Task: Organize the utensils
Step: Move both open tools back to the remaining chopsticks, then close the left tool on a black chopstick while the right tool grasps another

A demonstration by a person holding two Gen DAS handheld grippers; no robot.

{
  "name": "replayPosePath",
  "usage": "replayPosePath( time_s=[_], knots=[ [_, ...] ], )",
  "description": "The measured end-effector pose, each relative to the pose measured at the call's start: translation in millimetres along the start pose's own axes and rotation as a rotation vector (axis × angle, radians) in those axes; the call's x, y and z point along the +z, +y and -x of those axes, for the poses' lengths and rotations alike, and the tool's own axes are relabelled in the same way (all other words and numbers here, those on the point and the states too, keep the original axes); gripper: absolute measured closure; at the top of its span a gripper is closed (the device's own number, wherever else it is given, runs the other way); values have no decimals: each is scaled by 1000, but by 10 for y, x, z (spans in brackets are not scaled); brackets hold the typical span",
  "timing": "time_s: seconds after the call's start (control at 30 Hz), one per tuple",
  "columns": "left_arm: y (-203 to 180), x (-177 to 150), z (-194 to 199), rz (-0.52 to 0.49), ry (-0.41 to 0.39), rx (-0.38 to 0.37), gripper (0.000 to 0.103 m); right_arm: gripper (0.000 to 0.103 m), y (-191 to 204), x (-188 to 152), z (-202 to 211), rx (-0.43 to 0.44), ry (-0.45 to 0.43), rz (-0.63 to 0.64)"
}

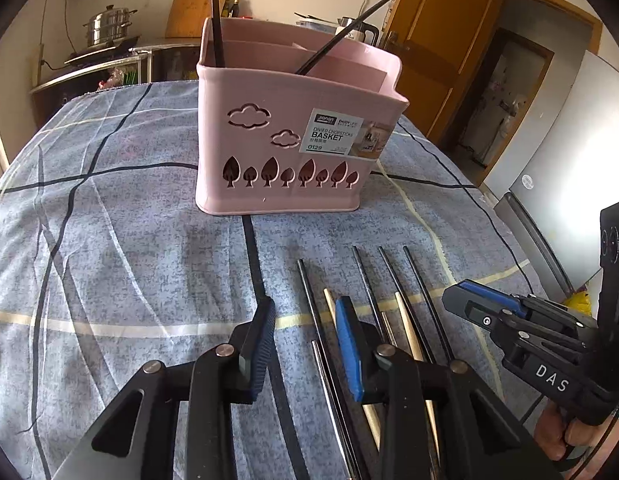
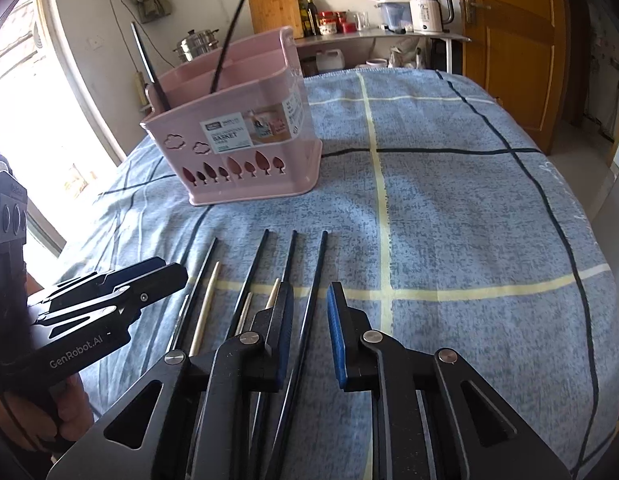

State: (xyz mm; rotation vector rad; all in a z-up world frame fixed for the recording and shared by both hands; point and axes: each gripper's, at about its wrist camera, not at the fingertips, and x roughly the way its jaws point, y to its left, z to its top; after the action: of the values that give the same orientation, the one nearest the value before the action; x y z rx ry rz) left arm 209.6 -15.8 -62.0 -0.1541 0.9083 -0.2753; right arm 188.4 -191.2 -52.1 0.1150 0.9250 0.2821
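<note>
Chopsticks (image 1: 393, 292) are lying side by side on the cloth-covered surface (image 1: 109, 240) before the pink basket (image 1: 285, 152). Left tool (image 1: 305, 344) and right tool (image 2: 307, 332) are angling downward over them, jaws parted, gripping nothing.

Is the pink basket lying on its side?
No, the pink basket stands upright on the cloth, with two black chopsticks sticking up out of it.

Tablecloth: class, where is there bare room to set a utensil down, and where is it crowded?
Bare cloth lies left of the pink chopstick basket and in front of it, above the left claw. A wide patch lies right of the right claw, out to the tablecloth edge. It is crowded between the claws, where the chopsticks lie.
</note>
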Motion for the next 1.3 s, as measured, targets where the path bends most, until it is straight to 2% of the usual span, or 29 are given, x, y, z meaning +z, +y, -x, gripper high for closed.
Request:
replayPosePath(
  time_s=[0.2,0.4,0.53,0.67,0.87,0.93,1.1,1.3],
  knots=[
    [-30,76,-192,-5,43,13,77,87,-17,46,-159,-3,35,-3],
    [-55,129,-239,-10,48,36,82,88,-7,64,-245,-13,52,1],
    [-94,171,-283,-30,49,72,85,88,8,79,-281,-25,56,7],
    [-286,181,-346,-97,56,132,85,89,13,83,-292,-33,59,14],
    [-392,203,-386,-127,64,161,87,96,-13,91,-308,-38,65,14],
    [-397,201,-379,-113,64,150,95,96,-22,102,-315,-33,68,11],
    [-285,241,-285,-48,60,76,97,96,-50,116,-287,-12,73,-11],
    [-318,421,62,-28,-9,1,98,97,-11,208,-73,12,30,-2]
  ],
)
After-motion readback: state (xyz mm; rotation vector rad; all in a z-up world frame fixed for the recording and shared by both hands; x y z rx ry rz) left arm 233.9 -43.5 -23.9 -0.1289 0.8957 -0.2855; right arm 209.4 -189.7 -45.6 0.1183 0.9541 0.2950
